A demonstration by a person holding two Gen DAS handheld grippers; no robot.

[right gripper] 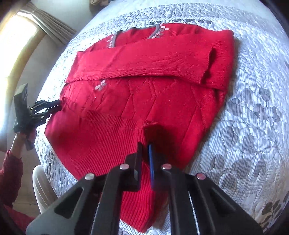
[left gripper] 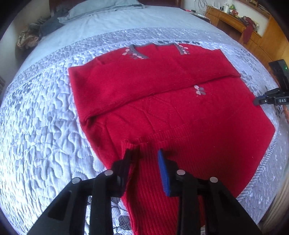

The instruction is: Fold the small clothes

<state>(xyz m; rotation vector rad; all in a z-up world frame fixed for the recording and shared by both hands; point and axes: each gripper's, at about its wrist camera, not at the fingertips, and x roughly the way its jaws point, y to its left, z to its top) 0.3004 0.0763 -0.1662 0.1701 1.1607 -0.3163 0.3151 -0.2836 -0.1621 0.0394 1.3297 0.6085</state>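
Observation:
A red knit sweater (left gripper: 162,112) lies flat on the quilted bedspread (left gripper: 39,126), grey neckline at the far end, both sleeves folded across the chest. Its ribbed hem is nearest me. My left gripper (left gripper: 146,157) stands over the hem's left part, with a raised fold of rib pinched between the black finger and the blue pad. In the right wrist view the sweater (right gripper: 144,86) fills the middle, and my right gripper (right gripper: 145,153) is shut on the hem's right part, its jaws almost together. Each gripper shows in the other's view: the right gripper (left gripper: 256,102) and the left gripper (right gripper: 58,106) sit at the sweater's opposite side edges.
A pillow (left gripper: 101,7) and a heap of clothes (left gripper: 30,36) lie at the bed's far end. A wooden desk (left gripper: 234,19) stands at the back right. A curtained window (right gripper: 45,23) is left of the bed. A person's hand and red sleeve (right gripper: 10,168) hold the left gripper.

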